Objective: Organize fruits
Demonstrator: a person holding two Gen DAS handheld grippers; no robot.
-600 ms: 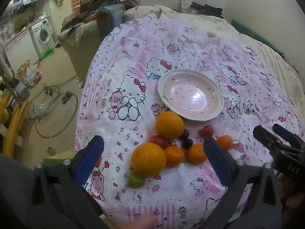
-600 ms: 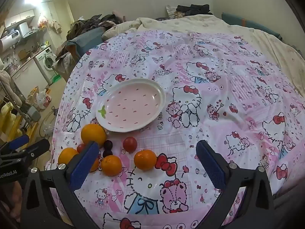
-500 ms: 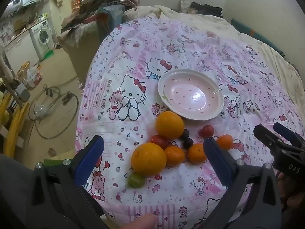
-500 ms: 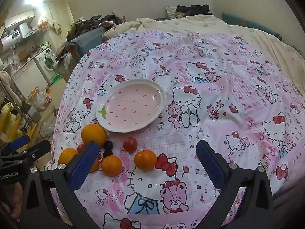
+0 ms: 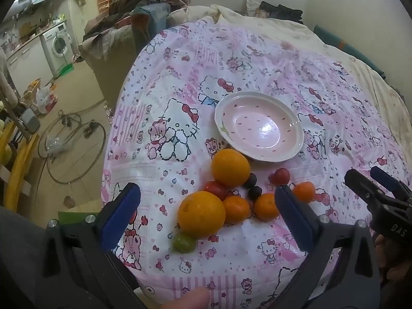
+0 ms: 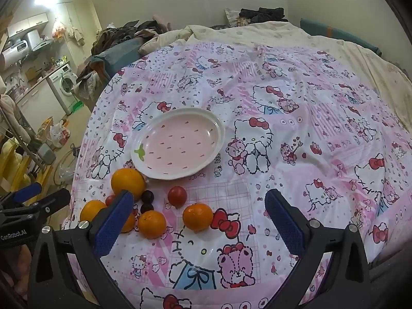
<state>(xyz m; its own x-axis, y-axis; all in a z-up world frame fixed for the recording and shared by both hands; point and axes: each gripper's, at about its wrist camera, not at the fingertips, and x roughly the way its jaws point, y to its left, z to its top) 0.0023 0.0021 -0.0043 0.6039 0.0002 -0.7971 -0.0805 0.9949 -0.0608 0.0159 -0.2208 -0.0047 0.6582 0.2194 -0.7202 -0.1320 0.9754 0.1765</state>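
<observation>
An empty pink plate [image 5: 260, 126] [image 6: 177, 144] lies on the patterned bed cover. Just in front of it is a cluster of fruit. It holds two big oranges [image 5: 230, 167] [image 5: 200, 213], three small mandarins [image 5: 236, 209] [image 5: 265, 206] [image 5: 303, 191], two red tomatoes [image 5: 216, 189] [image 5: 281, 176], two dark plums [image 5: 249, 180] and a green fruit [image 5: 184, 242]. My left gripper [image 5: 206, 193] hovers open above the cluster, touching nothing. My right gripper [image 6: 199, 198] is open too, over the mandarin [image 6: 197, 217] and the tomato [image 6: 177, 195]. Each gripper also shows at the edge of the other's view [image 5: 373, 188] [image 6: 33, 198].
The bed's left edge drops to a tiled floor with a hose [image 5: 74, 149] and a washing machine [image 5: 58, 45]. A heap of clothes [image 6: 123, 36] sits beyond the far corner. A cream duvet [image 6: 283, 33] covers the back of the bed.
</observation>
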